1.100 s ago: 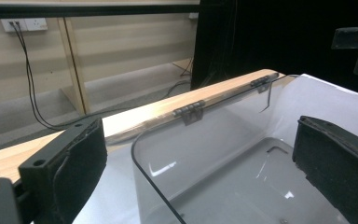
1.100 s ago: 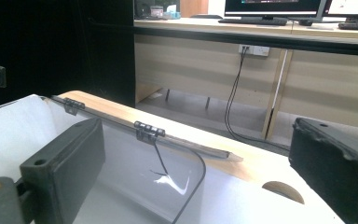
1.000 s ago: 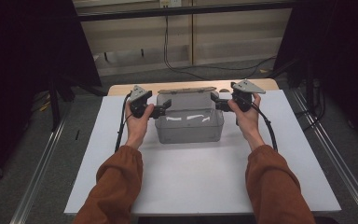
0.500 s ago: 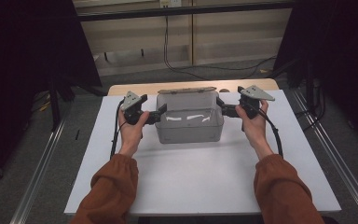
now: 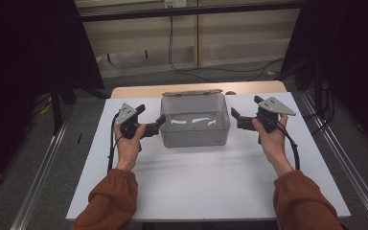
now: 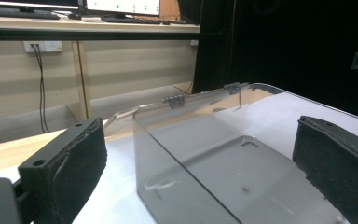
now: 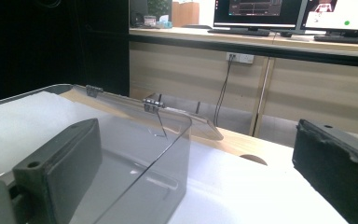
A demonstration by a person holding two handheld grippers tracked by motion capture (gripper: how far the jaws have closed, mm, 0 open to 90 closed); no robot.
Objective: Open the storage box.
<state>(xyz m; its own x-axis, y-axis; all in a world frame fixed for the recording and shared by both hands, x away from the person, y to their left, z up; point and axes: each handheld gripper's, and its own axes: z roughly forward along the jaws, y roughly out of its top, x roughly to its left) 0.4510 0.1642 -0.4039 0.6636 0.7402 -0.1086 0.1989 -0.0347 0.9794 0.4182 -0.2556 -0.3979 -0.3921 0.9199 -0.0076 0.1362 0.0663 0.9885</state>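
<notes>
the white table (image 5: 211, 191) carries one thing, a clear plastic box (image 5: 195, 125) with its hinged lid (image 5: 191, 92) thrown back behind it, and the box sits between the two grippers, empty as far as i can see. what has changed is the spacing: a second ago both grippers were pressed in at the box's ends, and now both have drawn outward. the right gripper (image 5: 235, 118) stands apart from the box's end wall with white table between them, while the left gripper (image 5: 159, 122) has backed off less and its tips are just beside the wall, perhaps touching; from above i cannot tell. the box looks to have come a little toward the person in the same spell. to me that reads as a let-go after shifting the box, so the moving seems done, though i can't be sure more isn't meant. the left gripper view adds what the high view lacks: the jaws stand wide apart, the box's near corner rises between them without either pad (image 6: 74, 172) meeting it, and the box floor is bare. the right gripper view likewise has its jaws spread wide, the box's corner ahead and toward its left pad (image 7: 63, 170), the lid's small hinges (image 7: 151, 103) along the back rim, and monitors (image 7: 256, 11) on a desk beyond.
</notes>
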